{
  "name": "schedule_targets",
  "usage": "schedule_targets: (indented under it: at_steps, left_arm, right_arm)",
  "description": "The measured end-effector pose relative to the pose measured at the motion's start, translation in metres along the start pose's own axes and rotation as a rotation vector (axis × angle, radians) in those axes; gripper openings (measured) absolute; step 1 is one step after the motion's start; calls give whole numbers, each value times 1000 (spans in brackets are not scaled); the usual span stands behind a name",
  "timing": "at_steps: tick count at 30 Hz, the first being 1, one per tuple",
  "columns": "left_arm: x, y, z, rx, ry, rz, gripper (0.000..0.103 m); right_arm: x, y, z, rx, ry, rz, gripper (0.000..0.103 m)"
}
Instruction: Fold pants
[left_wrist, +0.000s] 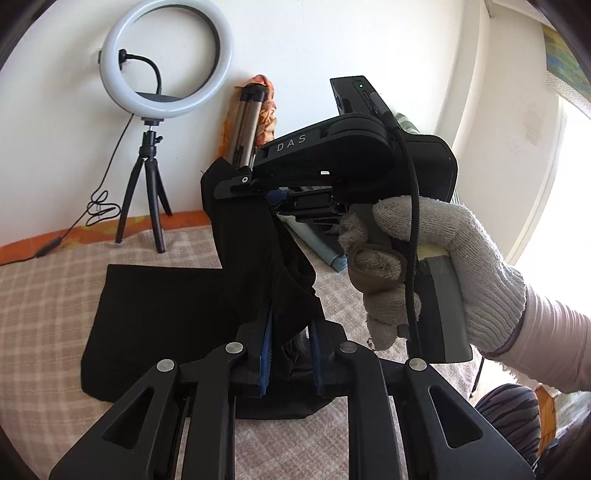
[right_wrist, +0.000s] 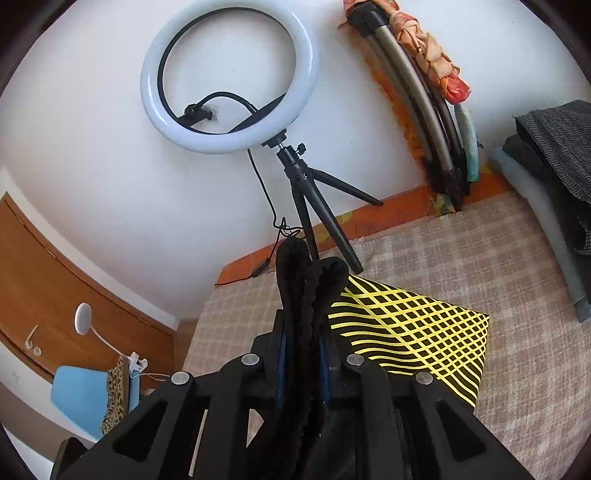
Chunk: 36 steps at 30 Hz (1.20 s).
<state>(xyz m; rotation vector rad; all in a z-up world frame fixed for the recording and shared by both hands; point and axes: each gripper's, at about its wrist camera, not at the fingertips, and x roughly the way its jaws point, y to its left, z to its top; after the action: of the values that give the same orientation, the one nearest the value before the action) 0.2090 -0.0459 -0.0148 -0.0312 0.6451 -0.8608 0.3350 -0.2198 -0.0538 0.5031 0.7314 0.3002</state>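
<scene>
Both my grippers, left and right, had jaws clamped on the black pants. Lower half lay flat on the bed (looked roughly mid-fold), final lay-over still left.

home bedroom | checked bedspread | ring light on tripod | wooden door

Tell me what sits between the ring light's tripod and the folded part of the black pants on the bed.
Nothing: in the left wrist view, only bare checkered bedspread separates the tripod from the pants.
</scene>
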Motion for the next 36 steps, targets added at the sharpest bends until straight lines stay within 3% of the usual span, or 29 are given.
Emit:
schedule_targets:
  at_steps: [13, 20, 26, 28, 30, 33, 36]
  left_arm:
    - [13, 99, -32, -186, 58, 78, 16]
    - [22, 136, -43, -261, 105, 127, 16]
    - [19, 145, -47, -284, 106, 165, 16]
    - [19, 148, -50, -290, 107, 185, 16]
    - [19, 151, -53, -298, 113, 207, 16]
    - [16, 159, -56, -330, 111, 235, 23]
    - [7, 165, -57, -348, 103, 288, 39]
  right_arm:
    - [122, 24, -13, -54, 133, -109, 13]
    - [164, 22, -22, -35, 161, -141, 13]
    - [177, 27, -24, -39, 181, -138, 14]
    - [178, 27, -21, -42, 199, -131, 21]
    - [172, 25, -15, -32, 198, -97, 40]
    - [152, 25, -7, -51, 172, -42, 43]
    - [130, 23, 1, -114, 144, -51, 43]
